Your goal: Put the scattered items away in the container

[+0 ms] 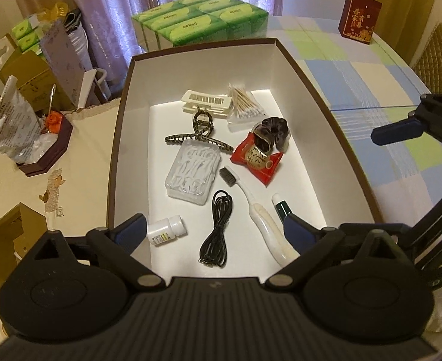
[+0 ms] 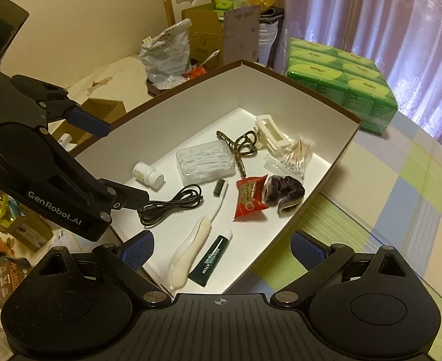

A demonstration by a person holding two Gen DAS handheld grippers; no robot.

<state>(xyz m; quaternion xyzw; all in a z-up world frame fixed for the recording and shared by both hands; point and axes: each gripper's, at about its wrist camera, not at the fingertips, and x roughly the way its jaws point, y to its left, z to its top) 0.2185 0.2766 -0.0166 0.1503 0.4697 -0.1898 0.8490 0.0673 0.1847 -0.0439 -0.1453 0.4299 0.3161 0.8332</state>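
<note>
- The left claw [image 1: 214, 228] is hanging over the near end of the box [image 1: 311, 90]. It is spread wide and holding nothing.
- The right claw [image 2: 222, 245] is hanging over the box's near corner. It is spread wide too, with nothing in it.
- I think the tidying is almost done. All the small things I can see are lying inside the box, and the checkered counter [image 1: 371, 75] beside it is showing no loose ones.
- The next move is probably to look around for anything left outside. If nothing is left, both claws can pull back.
- Right under the right claw, the green tube [image 2: 211, 260] is lying flat. Its white cap is pointing away from the claw.
- Just left of the tube, the toothbrush [image 2: 196, 237] is lying long-ways, handle near the claw, bristles pointing away.
- A little farther from the right claw, to its left, the black cable [image 2: 172, 201] is lying in a loose loop, with the white pill bottle [image 2: 148, 174] on its side beyond it.
- Past the toothbrush are lying the clear floss box [image 2: 204, 162], the red snack packet [image 2: 249, 200] and the dark scrunchie [image 2: 284, 194].
- Farthest from both claws are the brown hair clip [image 2: 242, 147], the cream hair clip [image 2: 270, 132] and the bag of cotton swabs [image 2: 293, 156].
</note>
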